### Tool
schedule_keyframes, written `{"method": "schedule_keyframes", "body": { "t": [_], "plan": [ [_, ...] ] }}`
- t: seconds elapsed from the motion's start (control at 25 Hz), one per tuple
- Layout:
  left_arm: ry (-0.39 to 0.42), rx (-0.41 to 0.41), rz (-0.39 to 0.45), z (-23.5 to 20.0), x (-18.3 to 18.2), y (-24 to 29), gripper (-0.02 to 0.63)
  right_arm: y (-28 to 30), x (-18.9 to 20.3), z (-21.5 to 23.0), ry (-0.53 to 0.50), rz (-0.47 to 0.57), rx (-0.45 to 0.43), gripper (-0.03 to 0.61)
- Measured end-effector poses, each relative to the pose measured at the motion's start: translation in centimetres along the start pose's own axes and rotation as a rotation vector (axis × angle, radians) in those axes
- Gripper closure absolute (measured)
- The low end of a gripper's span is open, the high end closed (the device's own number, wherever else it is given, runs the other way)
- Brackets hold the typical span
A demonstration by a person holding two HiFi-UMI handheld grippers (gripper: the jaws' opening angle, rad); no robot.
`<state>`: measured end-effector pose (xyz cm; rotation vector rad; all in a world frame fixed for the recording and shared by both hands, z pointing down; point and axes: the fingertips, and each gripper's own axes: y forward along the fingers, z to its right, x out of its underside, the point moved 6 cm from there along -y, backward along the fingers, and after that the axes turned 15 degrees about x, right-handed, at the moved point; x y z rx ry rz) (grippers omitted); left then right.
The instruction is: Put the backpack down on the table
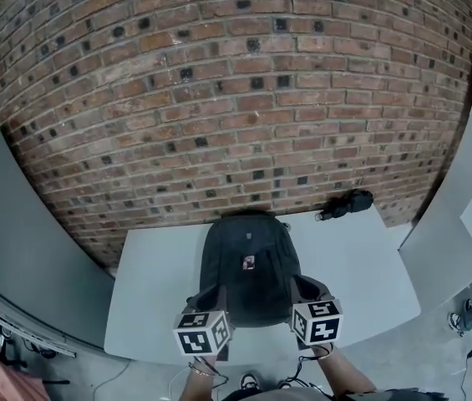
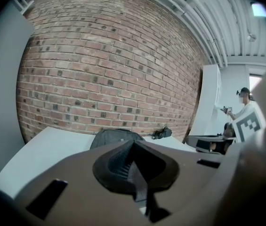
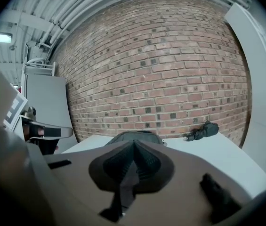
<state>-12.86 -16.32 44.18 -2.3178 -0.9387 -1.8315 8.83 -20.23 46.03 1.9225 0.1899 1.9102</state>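
head view: the black backpack (image 1: 248,266) lies flat on the white tabletop (image 1: 152,291), its top toward the brick wall (image 1: 219,98). the left hand-held gripper (image 1: 205,312) and right hand-held gripper (image 1: 312,303) sit at its near end, one on each side. left gripper view: jaws pinched together on a grey strap (image 2: 138,185). right gripper view: jaws closed on a dark strap (image 3: 124,189). a small black bundle (image 1: 346,203) lies near the far right corner.

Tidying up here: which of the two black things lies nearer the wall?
The small black bundle, at the table's far right corner. The backpack lies in the middle, reaching the front edge.
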Motion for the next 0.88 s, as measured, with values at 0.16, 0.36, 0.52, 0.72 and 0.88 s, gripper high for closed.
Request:
{"method": "schedule_keyframes", "body": {
  "t": [0.16,0.36,0.52,0.72,0.88],
  "plan": [
    [-0.018,0.0,0.009,0.0,-0.3,0.0,0.6,0.2,0.1,0.5,-0.007,-0.014,-0.003,0.548],
    [-0.01,-0.002,0.008,0.2,-0.4,0.0,0.6,0.0,-0.1,0.9,-0.008,-0.009,0.002,0.548],
    [-0.004,-0.002,0.006,0.4,-0.5,0.0,0.6,-0.3,-0.1,1.1,-0.006,-0.006,0.004,0.548],
    [-0.005,-0.001,0.006,0.5,-0.4,0.1,0.6,-0.3,0.0,1.3,0.001,-0.005,0.006,0.548],
    [-0.013,-0.005,0.006,0.5,-0.2,-0.1,0.6,-0.3,-0.2,1.3,0.006,-0.006,0.004,0.548]
  ]
}}
